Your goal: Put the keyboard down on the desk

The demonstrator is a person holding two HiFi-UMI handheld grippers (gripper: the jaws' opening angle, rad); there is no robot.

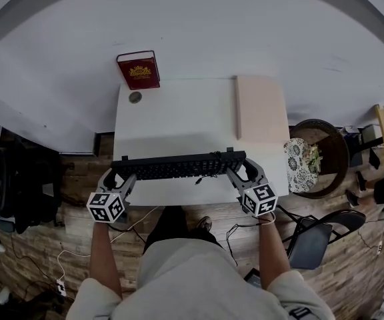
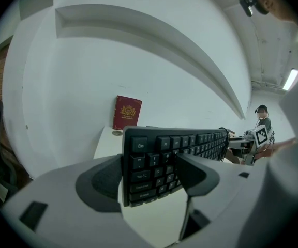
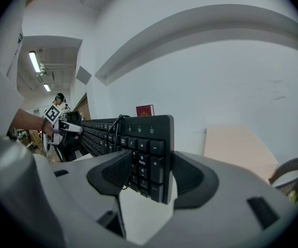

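Looking down in the head view, we see a long, flat black plastic keyboard (image 1: 179, 166) spanning the near edge of the smooth white worktop (image 1: 172, 112). The left gripper (image 1: 120, 177) clamps its left end and the right gripper (image 1: 243, 172) its right end. Whether it touches the surface we cannot tell. Farther back the worktop lies open. A red hardback book (image 1: 139, 70) stands at the far left edge, with a small round disc (image 1: 135, 97) just in front of it. A pale beige rectangular board (image 1: 262, 105) runs along the right side.

In the left gripper view, the grey fingers (image 2: 105, 182), with dark matte pads, are clenched on the Esc end of the keyboard (image 2: 175, 154). Bare white worktop (image 2: 154, 218) shows beneath, and the book (image 2: 127, 112) stands upright against the far wall.

In the right gripper view, the fingers (image 3: 113, 174) grasp the number-pad end of the keyboard (image 3: 144, 149), where a black cable (image 3: 119, 122) loops over the top edge. The beige board (image 3: 237, 143) lies flat to the right.
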